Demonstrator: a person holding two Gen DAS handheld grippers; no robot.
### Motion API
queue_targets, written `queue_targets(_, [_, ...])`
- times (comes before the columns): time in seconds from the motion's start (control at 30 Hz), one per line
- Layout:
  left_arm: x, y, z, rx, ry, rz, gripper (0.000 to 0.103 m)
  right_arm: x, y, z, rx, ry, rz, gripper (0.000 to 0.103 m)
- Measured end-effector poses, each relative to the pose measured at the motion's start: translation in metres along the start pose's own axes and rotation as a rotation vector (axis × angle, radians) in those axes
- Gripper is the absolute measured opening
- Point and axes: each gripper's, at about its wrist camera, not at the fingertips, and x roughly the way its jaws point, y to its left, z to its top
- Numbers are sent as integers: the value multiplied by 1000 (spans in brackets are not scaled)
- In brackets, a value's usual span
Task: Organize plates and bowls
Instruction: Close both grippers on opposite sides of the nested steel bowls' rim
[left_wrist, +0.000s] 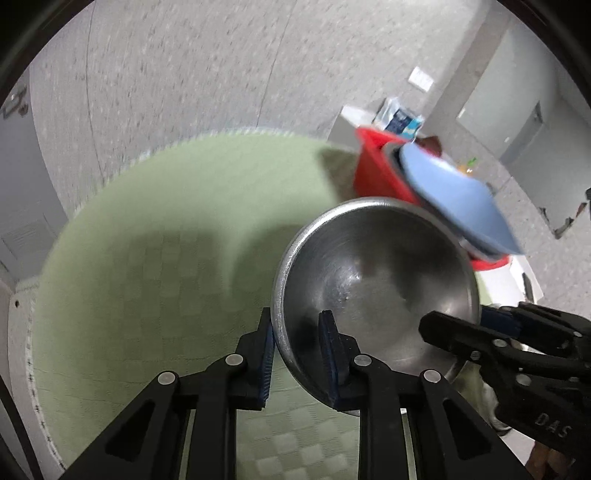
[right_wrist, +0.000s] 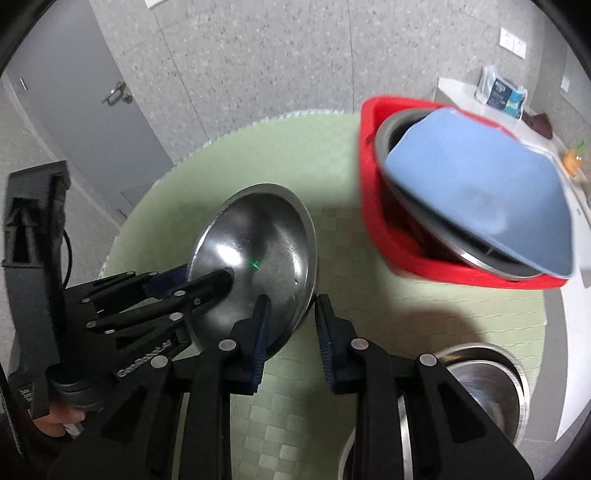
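A shiny steel bowl (left_wrist: 369, 277) (right_wrist: 258, 240) hangs tilted above the round green mat (left_wrist: 147, 258) (right_wrist: 369, 332). My left gripper (left_wrist: 297, 332) (right_wrist: 199, 275) is shut on its rim, one finger inside the bowl and one outside. On the opposite side my right gripper (right_wrist: 291, 325) (left_wrist: 461, 319) is shut on the rim in the same way. Behind the bowl stands a red basin (left_wrist: 373, 173) (right_wrist: 373, 192). In it a blue dish (left_wrist: 454, 199) (right_wrist: 480, 192) leans on another steel bowl (right_wrist: 391, 129).
More steel bowls (right_wrist: 480, 384) are stacked at the mat's near right edge, close under my right gripper. A white counter (right_wrist: 461, 88) with a packet (right_wrist: 502, 92) lies behind the basin. A grey door (right_wrist: 74, 92) is at the far left. A hand (right_wrist: 55, 421) holds the left gripper.
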Motion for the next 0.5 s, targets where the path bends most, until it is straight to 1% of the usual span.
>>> queue_targets(0.17, [-33, -46, -2, 51, -74, -6, 19, -36, -18, -5, 10, -53, 20, 25])
queue_targets(0.23, [-41, -68, -8, 75, -89, -19, 19, -50, -29, -9, 20, -69, 23, 25])
queue_targets(0.33, [-44, -96, -20, 98, -92, -28, 19, -70, -48, -19, 39, -87, 20, 25])
queue_targets(0.5, [-40, -139, -46, 133, -60, -25, 19, -86, -84, -42, 69, -73, 27, 25])
